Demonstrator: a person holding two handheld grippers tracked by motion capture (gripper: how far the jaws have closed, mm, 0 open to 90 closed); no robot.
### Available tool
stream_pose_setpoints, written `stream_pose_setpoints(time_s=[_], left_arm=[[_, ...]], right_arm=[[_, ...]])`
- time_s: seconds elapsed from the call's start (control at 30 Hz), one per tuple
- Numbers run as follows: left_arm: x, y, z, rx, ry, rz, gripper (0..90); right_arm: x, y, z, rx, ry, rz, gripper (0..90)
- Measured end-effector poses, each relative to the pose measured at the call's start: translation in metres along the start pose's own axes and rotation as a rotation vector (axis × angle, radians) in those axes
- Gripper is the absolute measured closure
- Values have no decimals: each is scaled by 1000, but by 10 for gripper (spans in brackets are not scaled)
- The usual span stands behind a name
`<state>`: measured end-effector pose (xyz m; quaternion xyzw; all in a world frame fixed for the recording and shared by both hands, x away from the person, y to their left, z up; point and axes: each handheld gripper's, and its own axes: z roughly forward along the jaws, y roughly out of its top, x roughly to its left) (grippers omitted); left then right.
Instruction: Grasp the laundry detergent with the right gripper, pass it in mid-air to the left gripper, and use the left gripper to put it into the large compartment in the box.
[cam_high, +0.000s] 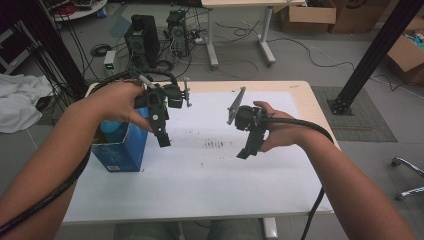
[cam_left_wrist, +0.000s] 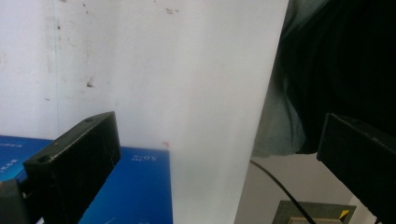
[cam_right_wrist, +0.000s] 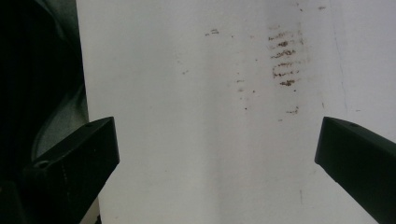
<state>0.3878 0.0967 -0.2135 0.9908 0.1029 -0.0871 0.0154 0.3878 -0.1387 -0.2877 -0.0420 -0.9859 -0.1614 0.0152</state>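
Note:
A person holds both grippers above a white table (cam_high: 200, 180). My left gripper (cam_high: 163, 138) hangs over the table's left part, just right of a blue box (cam_high: 120, 150). Its jaws stand wide apart in the left gripper view (cam_left_wrist: 212, 154) with nothing between them; the blue box (cam_left_wrist: 135, 186) lies below them. My right gripper (cam_high: 246, 151) hovers right of centre, its jaws pointing down toward the table. In the right gripper view (cam_right_wrist: 215, 154) its jaws stand wide apart over the bare white surface, near a patch of brown marks (cam_right_wrist: 285, 56).
A light blue object (cam_high: 112, 129) sticks out of the open top of the blue box. Brown smudges (cam_high: 214, 145) mark the table's centre. Beyond the table stand computer towers (cam_high: 142, 37), cables and cardboard boxes (cam_high: 307, 17). A black post (cam_high: 375, 50) rises at right.

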Motion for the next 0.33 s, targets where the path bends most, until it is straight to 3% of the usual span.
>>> stream_pose_setpoints(time_s=[0.33], left_arm=[[3,1,2,5,-4,-2,1]], right_arm=[[-1,-2,1,0,3,5,0]])
